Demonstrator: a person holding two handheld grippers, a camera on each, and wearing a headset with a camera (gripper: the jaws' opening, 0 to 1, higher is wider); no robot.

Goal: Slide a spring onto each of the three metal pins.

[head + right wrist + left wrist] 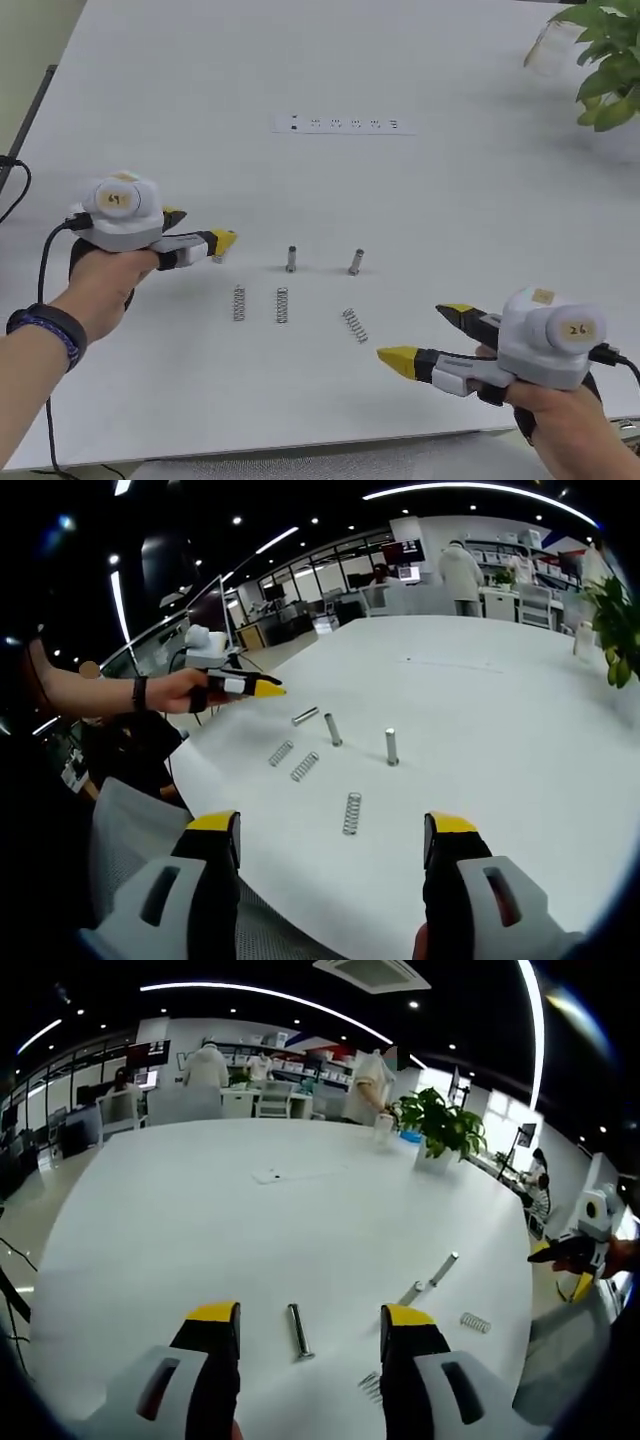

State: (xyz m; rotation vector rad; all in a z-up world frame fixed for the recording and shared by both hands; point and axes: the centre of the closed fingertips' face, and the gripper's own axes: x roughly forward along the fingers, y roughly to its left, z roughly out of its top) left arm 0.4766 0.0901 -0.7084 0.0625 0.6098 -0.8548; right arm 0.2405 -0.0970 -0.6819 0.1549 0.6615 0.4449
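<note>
Counted on the one white table [460, 200]: three springs [238, 303] [282, 305] [354, 325], three metal pins [305, 716] [332, 729] [391, 747], two grippers [200, 228] [425, 335] — each with two yellow-tipped jaws — two hands [100, 285] [560, 420], one dark wristband [45, 330], one white power strip [345, 124] and one leafy plant [610, 60].

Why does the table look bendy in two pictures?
In the left gripper view the fisheye lens bulges the white table; the right gripper view curves its edge too; the head view keeps it straight, bright and sharp.
</note>
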